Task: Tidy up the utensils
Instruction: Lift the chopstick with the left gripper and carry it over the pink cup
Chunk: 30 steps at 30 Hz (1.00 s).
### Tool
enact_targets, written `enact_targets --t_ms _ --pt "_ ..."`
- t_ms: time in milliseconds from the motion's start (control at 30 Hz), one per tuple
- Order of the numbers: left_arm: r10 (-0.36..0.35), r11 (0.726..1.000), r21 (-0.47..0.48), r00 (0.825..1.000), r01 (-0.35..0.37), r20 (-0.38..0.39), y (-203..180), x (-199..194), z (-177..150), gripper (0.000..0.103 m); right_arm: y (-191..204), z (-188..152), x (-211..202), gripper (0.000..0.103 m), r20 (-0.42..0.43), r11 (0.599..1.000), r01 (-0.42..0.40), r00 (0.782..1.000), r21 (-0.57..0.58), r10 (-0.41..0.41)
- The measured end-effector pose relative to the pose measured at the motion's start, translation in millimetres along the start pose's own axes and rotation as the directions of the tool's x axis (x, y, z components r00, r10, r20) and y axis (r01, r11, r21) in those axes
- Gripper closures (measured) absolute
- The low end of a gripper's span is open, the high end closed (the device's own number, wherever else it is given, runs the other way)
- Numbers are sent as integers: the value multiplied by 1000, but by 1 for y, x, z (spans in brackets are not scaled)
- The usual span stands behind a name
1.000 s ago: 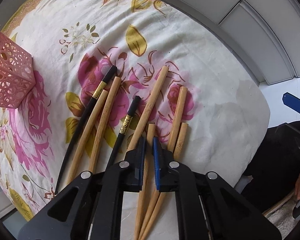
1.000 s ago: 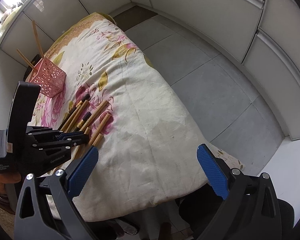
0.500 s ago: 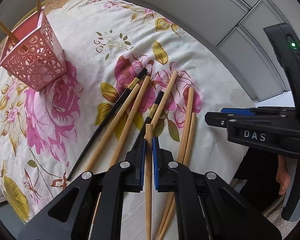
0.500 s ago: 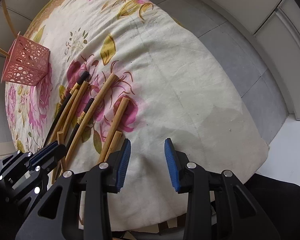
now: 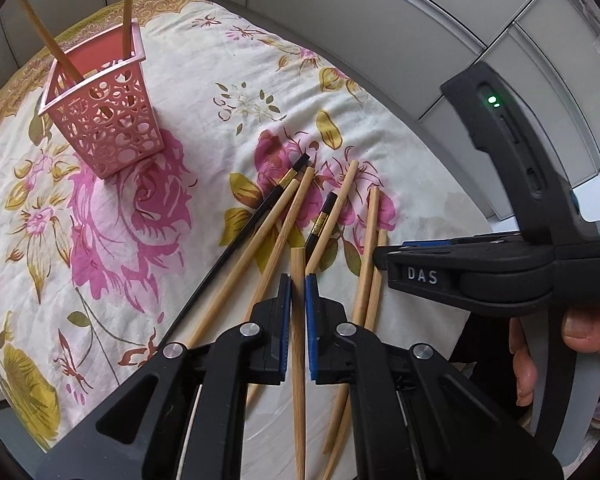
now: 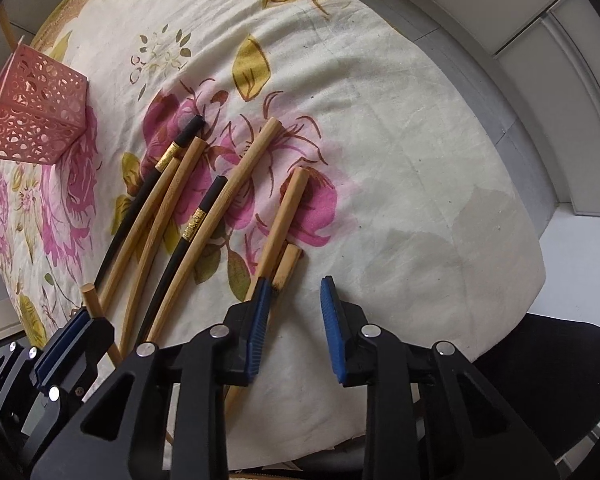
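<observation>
My left gripper [image 5: 298, 280] clamps one bamboo chopstick [image 5: 298, 344]. Right gripper [image 6: 294, 294], jaws just narrowing, part-open and empty above the loose chopsticks [image 6: 204, 208] on the floral cloth [image 6: 400, 160] (pink holder [image 5: 104, 120] well apart).

- Left tool [image 5: 298, 284] points steeply down, its jaws clamped on a chopstick [image 5: 298, 320].
- Right tool [image 6: 294, 300] points straight down; jaws have just been closing, nothing between them.

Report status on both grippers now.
Left gripper shut on bamboo chopstick. Right gripper open, jaws closing beside short bamboo chopstick. Pink lattice holder unobstructed.
</observation>
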State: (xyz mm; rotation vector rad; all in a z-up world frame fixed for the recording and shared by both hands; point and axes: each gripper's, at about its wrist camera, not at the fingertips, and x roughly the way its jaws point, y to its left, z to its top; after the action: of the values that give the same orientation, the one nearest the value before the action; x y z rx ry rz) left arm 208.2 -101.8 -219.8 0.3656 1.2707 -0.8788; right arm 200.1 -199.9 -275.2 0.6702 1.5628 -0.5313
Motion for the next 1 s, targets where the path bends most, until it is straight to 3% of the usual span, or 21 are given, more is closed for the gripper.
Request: enact_targets --t_ms 133,233,367,500,633,700,767,900,1000 --pt "-5 1000 -3 1000 5 17 1 -4 1 96 12 2 3 80 6 998 55 998 -22 -55" --pt "1 1000 -8 999 -1 33 1 -5 4 96 11 -2 4 86 23 996 77 997 -52 -76" --pt "3 1000 -5 998 -2 63 -4 -13 3 97 -4 -1 6 95 39 999 38 999 -29 -37" --pt "5 1000 -14 993 -4 116 -11 -28 0 97 -16 -12 1 96 119 998 -11 993 -56 17" --pt "28 999 -30 979 -22 204 -18 -50 -7 97 -22 -29 -23 95 249 991 -85 962 -102 108" --pt "45 999 -36 964 -37 263 -24 -63 -13 97 -24 -41 -44 95 337 983 -107 929 -151 153" --pt "58 998 -52 948 -44 313 -31 -74 -21 97 -27 -56 -67 95 427 970 -125 881 -210 206" --pt "111 991 -117 897 -66 428 -38 -96 -40 97 -49 -85 -115 95 587 937 -106 755 -334 294" --pt "131 983 -175 857 -48 498 -42 -116 -54 97 -62 -100 -142 95 652 909 -95 667 -405 360"
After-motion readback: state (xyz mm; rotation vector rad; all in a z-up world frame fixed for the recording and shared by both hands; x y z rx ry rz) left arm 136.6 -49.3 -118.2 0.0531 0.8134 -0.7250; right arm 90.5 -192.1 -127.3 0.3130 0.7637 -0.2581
